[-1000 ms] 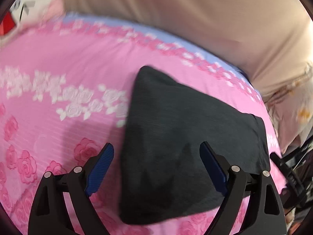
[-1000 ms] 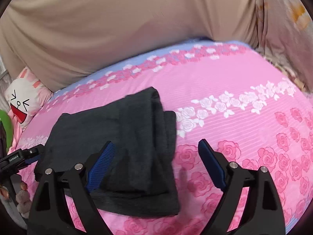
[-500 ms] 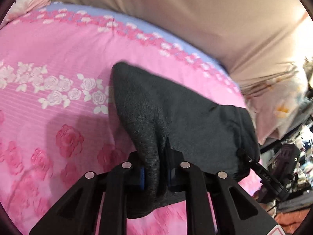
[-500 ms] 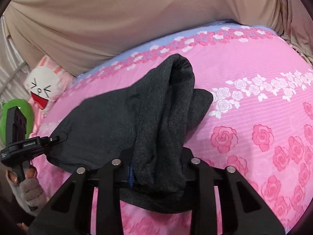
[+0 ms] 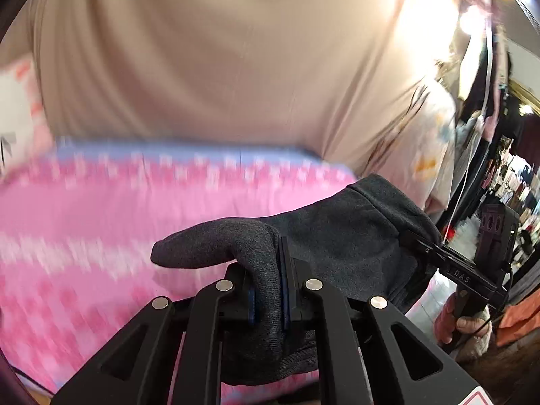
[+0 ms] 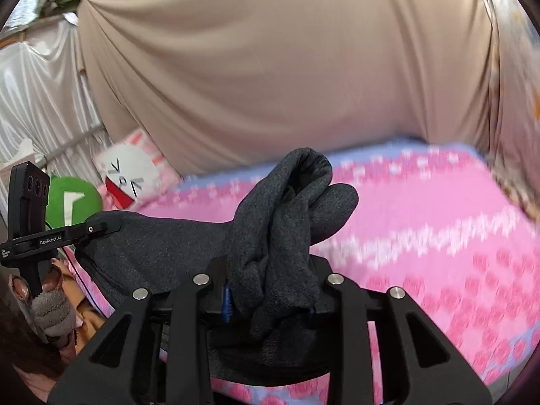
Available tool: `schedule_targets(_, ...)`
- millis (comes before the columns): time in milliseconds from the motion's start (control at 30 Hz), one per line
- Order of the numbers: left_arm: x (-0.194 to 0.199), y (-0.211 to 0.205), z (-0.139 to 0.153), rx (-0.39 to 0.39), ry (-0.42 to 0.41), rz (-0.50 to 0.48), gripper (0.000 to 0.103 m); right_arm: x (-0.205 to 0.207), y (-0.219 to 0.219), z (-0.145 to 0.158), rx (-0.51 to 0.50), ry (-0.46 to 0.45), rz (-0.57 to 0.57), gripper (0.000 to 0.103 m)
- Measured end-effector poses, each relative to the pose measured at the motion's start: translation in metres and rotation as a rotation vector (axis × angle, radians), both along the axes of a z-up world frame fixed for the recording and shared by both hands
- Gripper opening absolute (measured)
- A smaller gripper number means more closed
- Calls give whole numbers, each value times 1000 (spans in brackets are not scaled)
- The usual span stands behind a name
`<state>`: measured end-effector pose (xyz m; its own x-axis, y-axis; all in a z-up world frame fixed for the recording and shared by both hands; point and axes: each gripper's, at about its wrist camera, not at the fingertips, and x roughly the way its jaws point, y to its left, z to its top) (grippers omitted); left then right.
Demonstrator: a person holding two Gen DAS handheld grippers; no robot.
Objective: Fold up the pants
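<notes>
Both jaws clenched on the dark pants (image 5: 344,236) — left gripper (image 5: 268,298), right gripper (image 6: 270,297) — above the pink bed (image 6: 438,236); fold likely unfinished.

Dark grey knit pants (image 5: 341,236), folded & bunched, lifted above pink bed (image 5: 101,219), slung btwn two pinched ends, middle sagging.

Ahead of you the pink bed (image 6: 438,236) lies open, giving free passage. The beige curtain (image 6: 270,67) closes off its far edge. The cartoon pillow (image 6: 130,172) and green cushion (image 6: 72,200) block the far left corner.
</notes>
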<state>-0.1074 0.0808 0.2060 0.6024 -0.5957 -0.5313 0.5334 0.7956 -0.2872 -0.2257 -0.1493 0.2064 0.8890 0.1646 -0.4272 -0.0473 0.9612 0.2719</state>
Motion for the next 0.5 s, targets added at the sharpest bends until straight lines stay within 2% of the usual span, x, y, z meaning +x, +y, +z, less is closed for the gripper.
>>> schedule_targets(133, 6, 0, 52, -26, -172, 29, 8, 12, -5, 45, -17, -165, -2, 29)
schedule_targets(300, 30, -14, 97, -7, -361, 89, 9, 51, -14, 84, -34, -323, -15, 29)
schedule_targets(400, 60, -24, 113, -4, -424, 126, 9, 81, -20, 97, -57, -386, -32, 29)
schedule_targets(500, 96, -34, 117, -14, -454, 150, 9, 119, -31, 100, -32, -388, -50, 29)
